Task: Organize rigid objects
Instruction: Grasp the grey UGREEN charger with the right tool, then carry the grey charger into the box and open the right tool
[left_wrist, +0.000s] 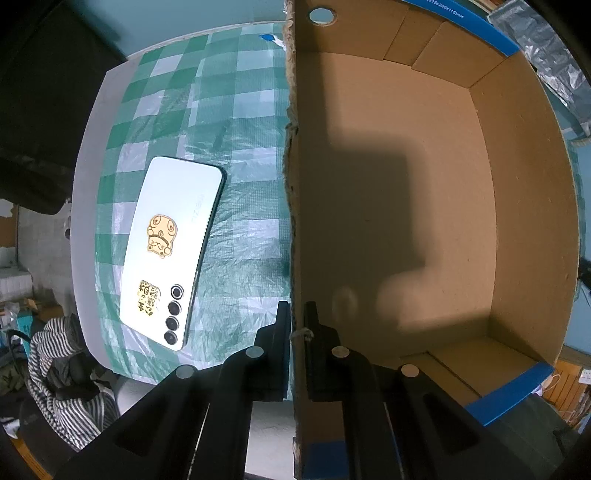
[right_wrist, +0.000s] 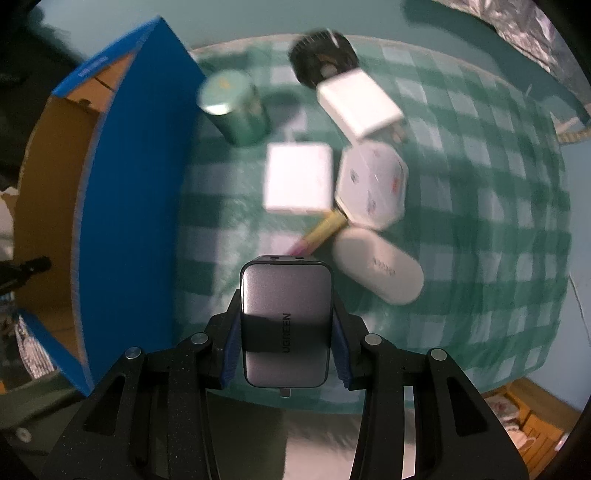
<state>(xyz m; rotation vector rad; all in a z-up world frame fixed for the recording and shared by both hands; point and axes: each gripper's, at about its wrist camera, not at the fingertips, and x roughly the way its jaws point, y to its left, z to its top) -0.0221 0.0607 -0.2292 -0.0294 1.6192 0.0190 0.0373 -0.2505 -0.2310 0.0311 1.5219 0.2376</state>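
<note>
My left gripper (left_wrist: 296, 314) is shut on the left wall (left_wrist: 293, 184) of an open cardboard box with blue edges, one finger outside and one inside. The box floor (left_wrist: 399, 206) holds nothing I can see. A white phone (left_wrist: 171, 251) with gold stickers lies face down on the checked cloth, left of the box. My right gripper (right_wrist: 286, 325) is shut on a grey UGREEN charger (right_wrist: 285, 325), held above the cloth. The box (right_wrist: 125, 229) stands to its left.
On the green checked cloth (right_wrist: 480, 229) lie a green can (right_wrist: 236, 107), two white cube chargers (right_wrist: 299, 182) (right_wrist: 360, 103), a white patterned box (right_wrist: 373, 184), a white oval case (right_wrist: 378, 264), a yellow tube (right_wrist: 325, 229) and a black round thing (right_wrist: 321, 55). Striped clothing (left_wrist: 62, 369) lies below the table edge.
</note>
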